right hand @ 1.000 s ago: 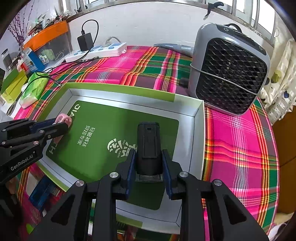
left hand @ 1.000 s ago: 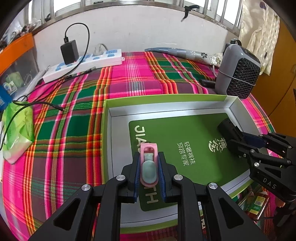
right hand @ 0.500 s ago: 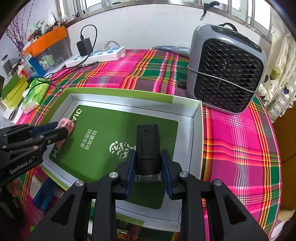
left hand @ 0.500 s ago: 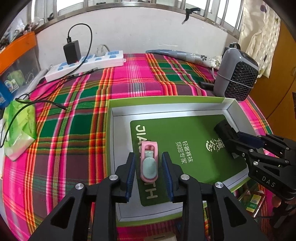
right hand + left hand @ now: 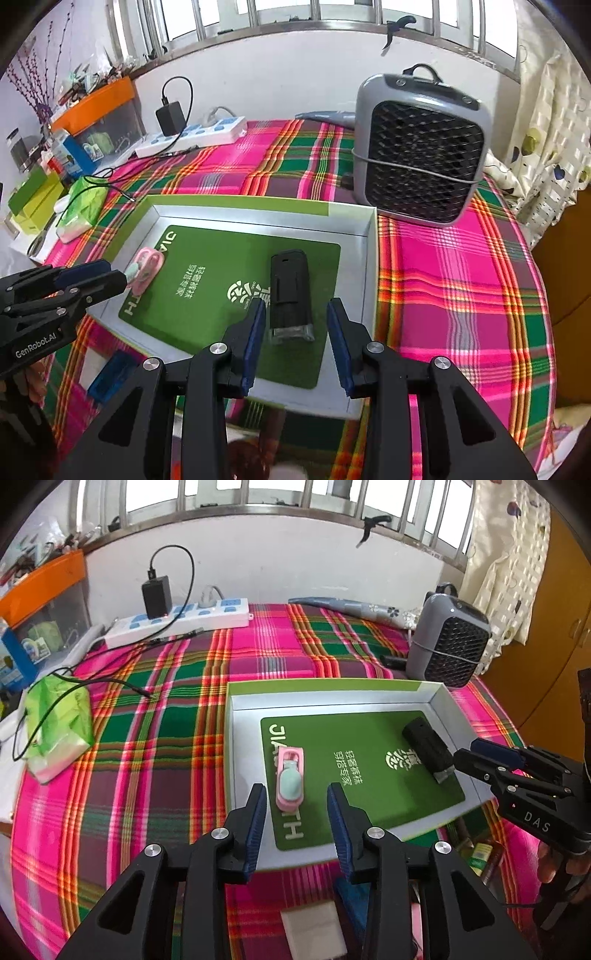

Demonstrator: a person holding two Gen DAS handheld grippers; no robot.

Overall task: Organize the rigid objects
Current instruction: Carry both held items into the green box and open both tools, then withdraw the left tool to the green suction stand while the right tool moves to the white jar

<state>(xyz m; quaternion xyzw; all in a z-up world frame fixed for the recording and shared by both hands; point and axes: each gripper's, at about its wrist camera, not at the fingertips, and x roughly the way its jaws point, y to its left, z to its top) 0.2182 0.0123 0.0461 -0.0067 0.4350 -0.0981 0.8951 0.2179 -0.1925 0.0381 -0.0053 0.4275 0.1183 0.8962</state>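
Both tools, left (image 5: 296,797) and right (image 5: 296,314), have just spread, clear of the glossy pink oblong clip (image 5: 290,778) and matte black block (image 5: 289,291) in a shallow green-lined cardboard box (image 5: 370,258) on the plaid-clothed worktop (image 5: 155,716).

On your table, note the plaid cloth (image 5: 177,709) in pink, green and orange that covers its surface. At the far edge, against the white wall, locate the white power strip (image 5: 177,622) with blue sockets; a black adapter (image 5: 157,596) is plugged into it, its cable looping above. To the right stands the grey fan heater (image 5: 419,147) with a black mesh grille and a cord wrapped around its body. On the left edge lies a green tissue pack (image 5: 57,723) with a thin black cable (image 5: 110,681) draped across it. An orange-lidded bin (image 5: 99,110) sits by the window.
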